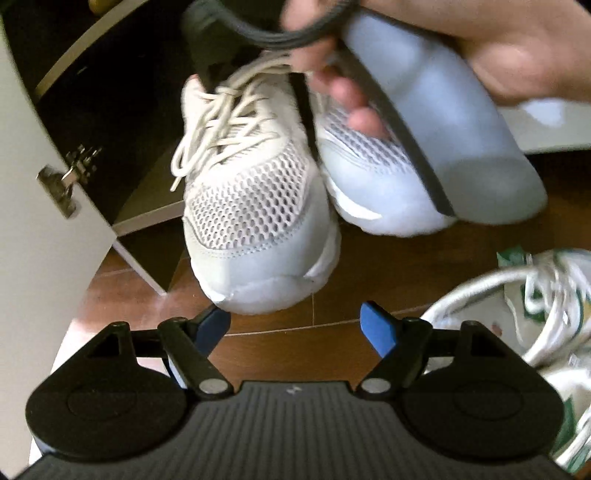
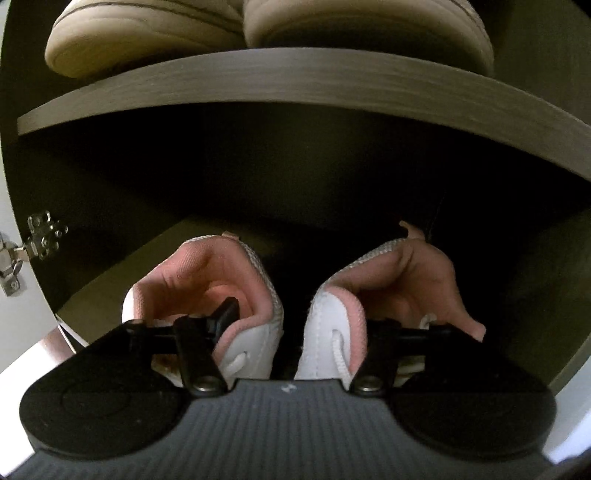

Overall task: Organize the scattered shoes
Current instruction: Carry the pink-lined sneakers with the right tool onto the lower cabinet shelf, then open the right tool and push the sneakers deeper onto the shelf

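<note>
In the left wrist view a pair of white mesh sneakers [image 1: 255, 199] hangs in the air, toes toward me, held by the right gripper [image 1: 295, 85] that comes down from the top in a hand. My left gripper [image 1: 295, 328] is open and empty just below the toes, over the wood floor. In the right wrist view the right gripper [image 2: 295, 317] has one finger inside each pink-lined shoe opening [image 2: 207, 280] and pinches the two inner collars together. The pair is at the mouth of the dark lower cabinet shelf [image 2: 110, 288].
A white and green sneaker [image 1: 546, 332] with loose laces lies on the floor at the right. The white cabinet door with a metal hinge [image 1: 62, 184] stands open at the left. A beige pair [image 2: 258, 26] sits on the upper shelf board [image 2: 295, 85].
</note>
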### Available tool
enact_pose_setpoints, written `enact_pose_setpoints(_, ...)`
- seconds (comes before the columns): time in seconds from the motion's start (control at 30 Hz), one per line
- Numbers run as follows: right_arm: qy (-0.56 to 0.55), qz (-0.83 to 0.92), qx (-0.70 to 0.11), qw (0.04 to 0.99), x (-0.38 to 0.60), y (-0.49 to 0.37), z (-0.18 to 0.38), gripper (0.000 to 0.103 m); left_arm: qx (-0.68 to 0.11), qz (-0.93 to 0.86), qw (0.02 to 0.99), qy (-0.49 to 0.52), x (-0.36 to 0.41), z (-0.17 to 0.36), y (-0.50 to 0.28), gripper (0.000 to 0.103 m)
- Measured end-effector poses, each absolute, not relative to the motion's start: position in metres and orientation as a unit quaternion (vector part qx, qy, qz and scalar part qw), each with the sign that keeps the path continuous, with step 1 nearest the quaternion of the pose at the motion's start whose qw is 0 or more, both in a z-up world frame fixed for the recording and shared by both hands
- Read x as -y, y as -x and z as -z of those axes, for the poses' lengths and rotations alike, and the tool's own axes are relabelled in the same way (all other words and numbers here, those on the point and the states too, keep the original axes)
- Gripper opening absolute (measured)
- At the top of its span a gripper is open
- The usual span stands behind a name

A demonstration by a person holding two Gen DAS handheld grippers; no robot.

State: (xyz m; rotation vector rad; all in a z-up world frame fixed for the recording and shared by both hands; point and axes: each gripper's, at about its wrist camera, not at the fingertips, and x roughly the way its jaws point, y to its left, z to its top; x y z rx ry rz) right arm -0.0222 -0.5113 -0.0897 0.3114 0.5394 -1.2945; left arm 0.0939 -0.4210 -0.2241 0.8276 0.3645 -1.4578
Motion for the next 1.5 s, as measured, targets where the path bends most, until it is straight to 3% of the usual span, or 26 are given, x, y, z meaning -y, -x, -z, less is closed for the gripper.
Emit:
enact_pose_setpoints(0.23,-0.235,0.568,-0.279,0.738,0.542,0.04,0.073,0.07,-0.198,0.627,0.676,-0.333,0.427,0.203,-0.092,0.08)
enact_pose_setpoints(0.37,-0.222,0.575,-0.292,0.732,0.541,0.047,0.067,0.074,-0.204,0.627,0.679,-0.321,0.431,0.203,-0.096,0.08)
enact_pose_setpoints(0.4,-0.206,0.579,-0.293,0.733,0.537,0.048,0.066,0.08,-0.205,0.627,0.68,-0.32,0.431,0.204,-0.096,0.08)
enact_pose_setpoints(0.43,-0.162,0.588,-0.29,0.737,0.528,0.047,0.064,0.099,-0.205,0.627,0.681,-0.319,0.43,0.204,-0.096,0.08)
enact_pose_setpoints(0.53,-0.029,0.591,-0.271,0.759,0.503,0.042,0.059,0.102,-0.198,0.628,0.685,-0.312,0.432,0.204,-0.097,0.08)
enact_pose_setpoints(0.77,-0.043,0.512,-0.226,0.827,0.45,0.09,0.042,0.101,-0.172,0.641,0.676,-0.321,0.424,0.205,-0.094,0.08)
enact_pose_setpoints(0.87,-0.078,0.433,-0.194,0.877,0.403,0.123,0.052,0.083,-0.145,0.645,0.669,-0.341,0.42,0.208,-0.094,0.08)
enact_pose_setpoints(0.9,-0.092,0.415,-0.194,0.884,0.388,0.125,0.063,0.058,-0.14,0.645,0.668,-0.343,0.419,0.208,-0.095,0.08)
enact_pose_setpoints(0.93,-0.125,0.39,-0.209,0.888,0.378,0.146,0.059,0.027,-0.136,0.646,0.667,-0.345,0.418,0.207,-0.095,0.08)
enact_pose_setpoints(1.0,-0.16,0.367,-0.24,0.884,0.38,0.128,0.07,0.01,-0.124,0.647,0.666,-0.35,0.417,0.206,-0.095,0.08)
enact_pose_setpoints(1.13,-0.218,0.348,-0.342,0.845,0.393,0.127,0.12,0.007,-0.088,0.651,0.659,-0.366,0.415,0.198,-0.093,0.08)
enact_pose_setpoints(1.4,-0.258,0.33,-0.34,0.842,0.374,0.133,0.124,0.007,-0.063,0.668,0.633,-0.387,0.408,0.188,-0.095,0.078)
enact_pose_setpoints(1.5,-0.279,0.345,-0.339,0.83,0.381,0.131,0.128,0.007,-0.058,0.654,0.635,-0.408,0.419,0.193,-0.094,0.07)
